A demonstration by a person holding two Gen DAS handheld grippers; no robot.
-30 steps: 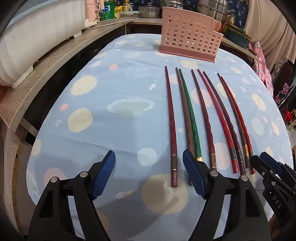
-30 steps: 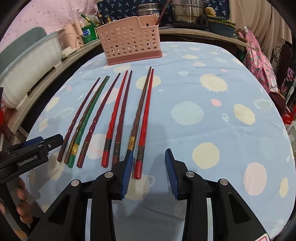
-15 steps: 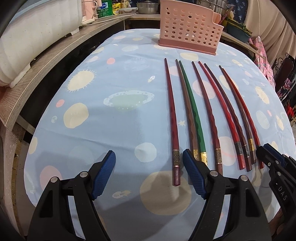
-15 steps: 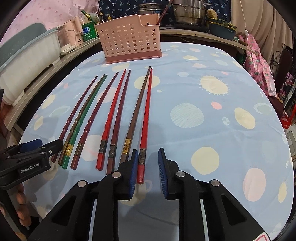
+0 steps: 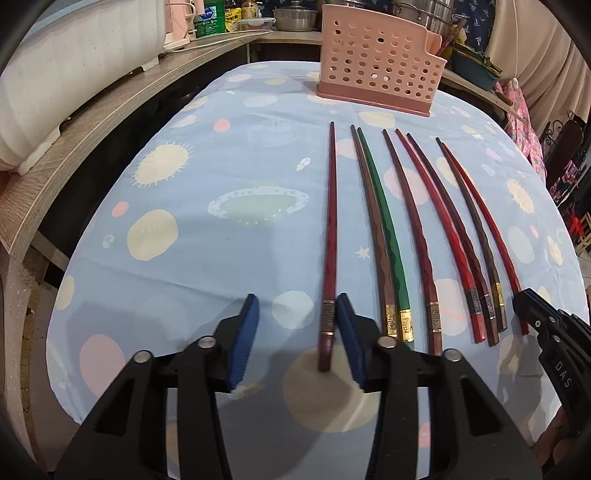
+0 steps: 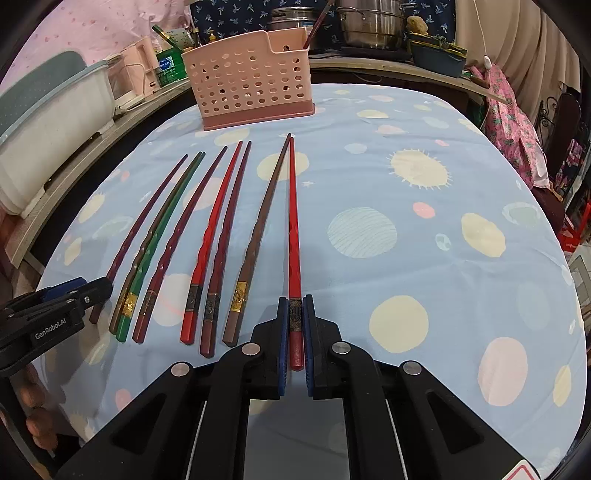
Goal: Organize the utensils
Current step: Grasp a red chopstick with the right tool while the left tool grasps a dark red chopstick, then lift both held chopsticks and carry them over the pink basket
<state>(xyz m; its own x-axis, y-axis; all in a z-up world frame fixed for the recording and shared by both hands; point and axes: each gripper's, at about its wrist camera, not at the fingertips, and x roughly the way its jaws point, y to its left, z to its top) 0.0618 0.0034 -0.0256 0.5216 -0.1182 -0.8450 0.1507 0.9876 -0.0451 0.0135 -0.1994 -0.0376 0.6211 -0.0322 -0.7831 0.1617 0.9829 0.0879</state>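
Several chopsticks lie side by side on the blue tablecloth, thick ends toward me. A pink perforated holder (image 5: 380, 70) stands at the far end, also in the right wrist view (image 6: 251, 81). My left gripper (image 5: 295, 332) is open, lowered around the thick end of the leftmost dark red chopstick (image 5: 330, 236), which lies against the right finger. My right gripper (image 6: 294, 332) is shut on the thick end of the rightmost red chopstick (image 6: 293, 229), which still rests on the cloth. Each gripper shows at the edge of the other's view.
A wooden counter (image 5: 92, 122) with a white appliance (image 5: 66, 66) runs along the left of the table. Pots and bottles stand behind the holder (image 6: 373, 22). Pink cloth and a chair are at the right (image 6: 517, 125). The tablecloth (image 6: 443, 221) spreads to the right of the chopsticks.
Both grippers moved forward and down onto the chopstick ends. The right jaws closed on the red chopstick. The left jaws narrowed around the leftmost one.
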